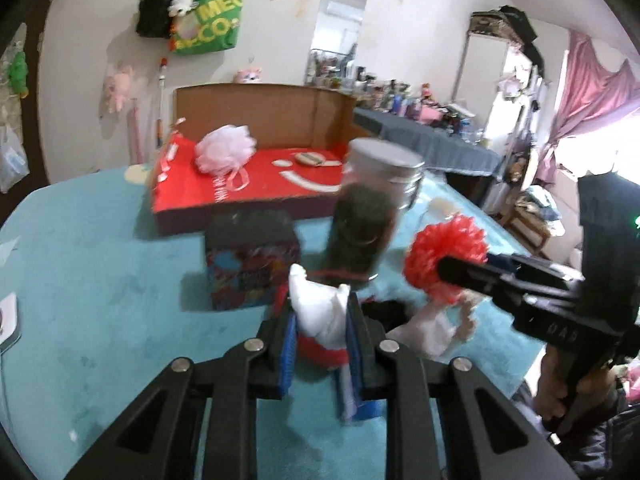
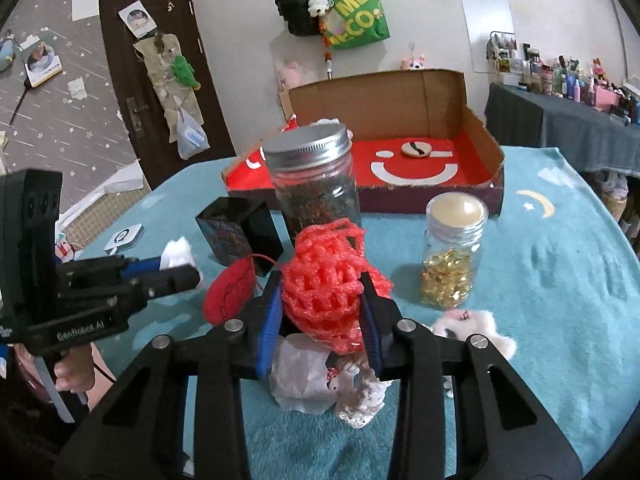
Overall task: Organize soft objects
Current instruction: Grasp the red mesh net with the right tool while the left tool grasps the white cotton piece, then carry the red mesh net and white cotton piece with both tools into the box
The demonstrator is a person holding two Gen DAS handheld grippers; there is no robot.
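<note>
From the left wrist view, the left gripper has its jaws pinching a white-and-red cloth pouch above the teal desk; limp, light, best taken mid-body. Seen from the right wrist, the right gripper jaws squeeze a red foam net, springy and weightless, before the red-lined box.

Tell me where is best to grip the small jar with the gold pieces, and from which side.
Grip the small jar on its glass body, below the domed lid: the walls there are straight and it stands upright. Probably come from the near side, jaws level; the tall jar and the box crowd its left and far sides.
</note>
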